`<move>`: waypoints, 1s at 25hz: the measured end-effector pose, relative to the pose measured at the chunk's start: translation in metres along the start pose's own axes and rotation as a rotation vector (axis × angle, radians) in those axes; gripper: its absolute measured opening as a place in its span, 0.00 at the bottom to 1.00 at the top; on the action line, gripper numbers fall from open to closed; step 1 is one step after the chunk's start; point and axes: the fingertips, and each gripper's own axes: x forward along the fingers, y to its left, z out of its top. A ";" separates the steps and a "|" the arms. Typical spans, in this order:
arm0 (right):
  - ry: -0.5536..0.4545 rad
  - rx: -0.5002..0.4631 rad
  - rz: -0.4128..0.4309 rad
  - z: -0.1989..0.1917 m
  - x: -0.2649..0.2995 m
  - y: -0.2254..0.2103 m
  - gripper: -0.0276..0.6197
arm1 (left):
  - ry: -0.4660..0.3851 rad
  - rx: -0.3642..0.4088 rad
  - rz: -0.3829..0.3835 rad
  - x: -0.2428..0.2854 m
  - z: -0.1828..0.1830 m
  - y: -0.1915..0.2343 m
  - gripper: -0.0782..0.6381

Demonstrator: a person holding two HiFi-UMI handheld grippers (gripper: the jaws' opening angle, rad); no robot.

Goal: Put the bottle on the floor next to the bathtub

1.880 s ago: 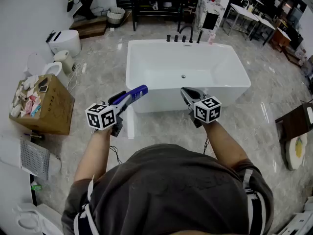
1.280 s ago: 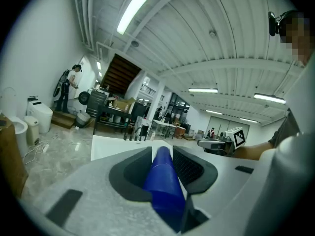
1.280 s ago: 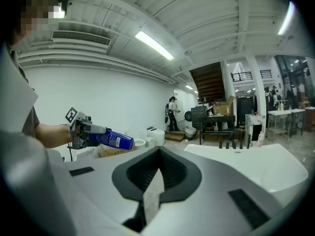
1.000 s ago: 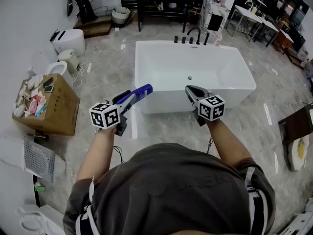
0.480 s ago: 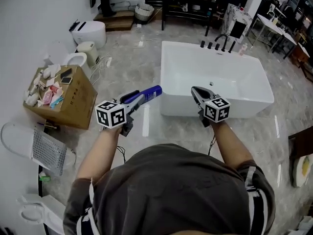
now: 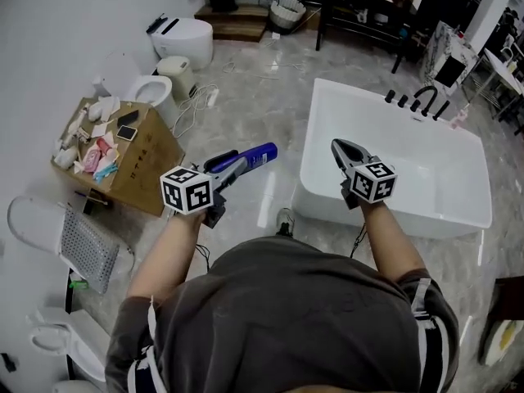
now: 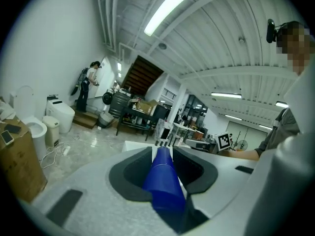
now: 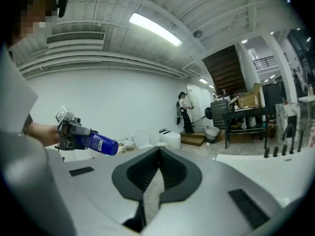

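A blue bottle (image 6: pixel 250 159) with a white label lies nearly level in my left gripper (image 6: pixel 235 165), which is shut on its lower part. In the left gripper view the bottle (image 7: pixel 165 181) fills the gap between the jaws and points forward. It hangs over the marble floor, left of the white bathtub (image 6: pixel 312 188). My right gripper (image 6: pixel 338 146) is held over the tub's left rim, shut, with nothing in it. From the right gripper view, the bottle (image 8: pixel 96 142) shows at the left and the tub's rim (image 8: pixel 275 162) at the right.
A cardboard box (image 6: pixel 131 160) with small items on top stands on the floor at the left. Behind it are two toilets (image 6: pixel 155 91) (image 6: pixel 185 36) and a white cable (image 6: pixel 199 105). A white grille (image 6: pixel 82 248) lies near left. Black taps (image 6: pixel 417 101) stand on the tub's far rim.
The view has swung left: the bathtub has slid from the centre to the right, and the box and toilets have come nearer the middle. Both grippers keep their pose, and the left one still holds the bottle.
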 end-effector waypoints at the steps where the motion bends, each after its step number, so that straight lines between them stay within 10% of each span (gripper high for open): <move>1: -0.004 0.008 0.008 0.004 0.026 -0.021 0.03 | -0.002 -0.001 0.007 0.022 0.012 0.020 0.29; 11: -0.031 0.038 -0.021 0.084 0.199 -0.203 0.03 | 0.091 0.063 -0.031 0.236 0.133 0.157 0.29; 25: -0.012 0.019 -0.282 0.083 0.329 -0.257 0.03 | 0.337 0.170 -0.251 0.369 0.139 0.321 0.29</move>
